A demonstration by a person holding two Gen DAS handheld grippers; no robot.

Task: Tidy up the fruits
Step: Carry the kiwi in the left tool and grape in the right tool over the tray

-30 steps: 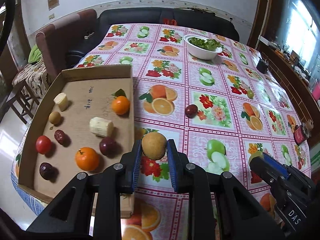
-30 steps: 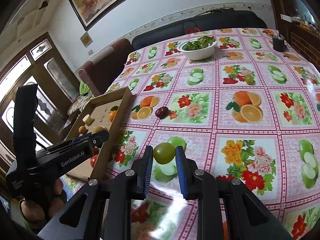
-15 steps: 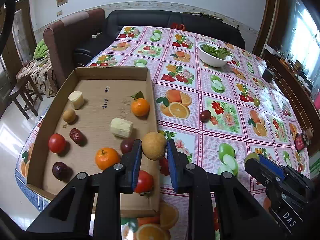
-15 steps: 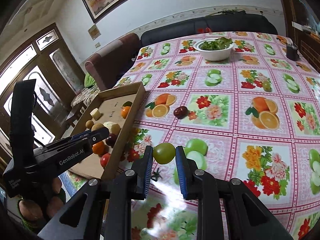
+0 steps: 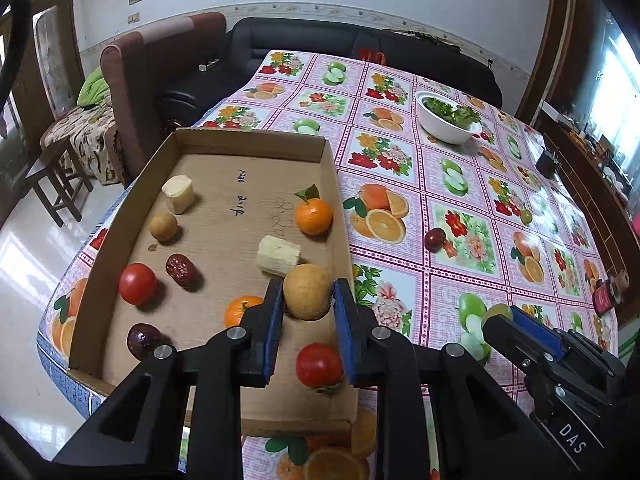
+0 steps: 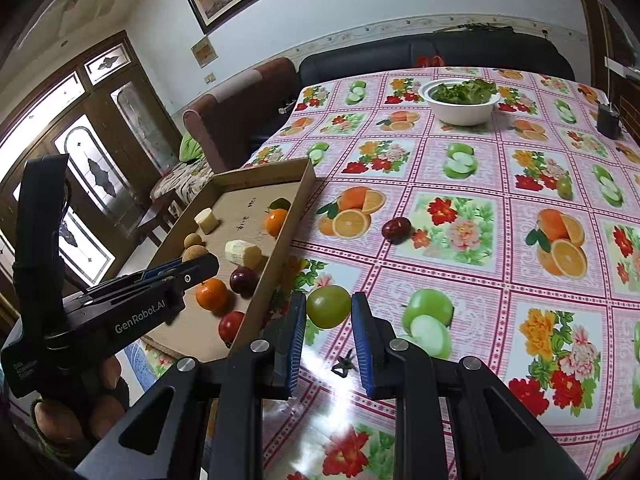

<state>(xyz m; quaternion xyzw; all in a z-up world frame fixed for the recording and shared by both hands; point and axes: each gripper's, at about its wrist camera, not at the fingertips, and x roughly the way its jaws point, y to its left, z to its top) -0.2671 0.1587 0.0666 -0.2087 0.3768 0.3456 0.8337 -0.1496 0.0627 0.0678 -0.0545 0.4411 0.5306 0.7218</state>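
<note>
My left gripper (image 5: 308, 298) is shut on a round tan fruit (image 5: 307, 297) and holds it over the right part of the cardboard tray (image 5: 248, 144). Inside the tray lie two oranges (image 5: 314, 216), two tomatoes (image 5: 137, 283), dark dates (image 5: 181, 266), a small tan fruit (image 5: 163, 225) and pale cut pieces (image 5: 278, 255). My right gripper (image 6: 329, 307) is shut on a green round fruit (image 6: 329, 306), above the tablecloth just right of the tray's (image 6: 296, 204) right wall. A dark red fruit (image 6: 396, 229) lies loose on the cloth.
A white bowl of greens (image 5: 446, 122) stands at the far end of the fruit-print tablecloth (image 5: 500, 248). A dark small object (image 6: 609, 120) sits near the right edge. A sofa (image 5: 360, 52) and armchair (image 5: 160, 64) stand behind the table. A small stem (image 6: 343, 365) lies near my right fingers.
Both grippers have moved left with their fruits. The tan fruit went from over the cloth to over the tray; the green fruit came closer to the tray's right wall.
</note>
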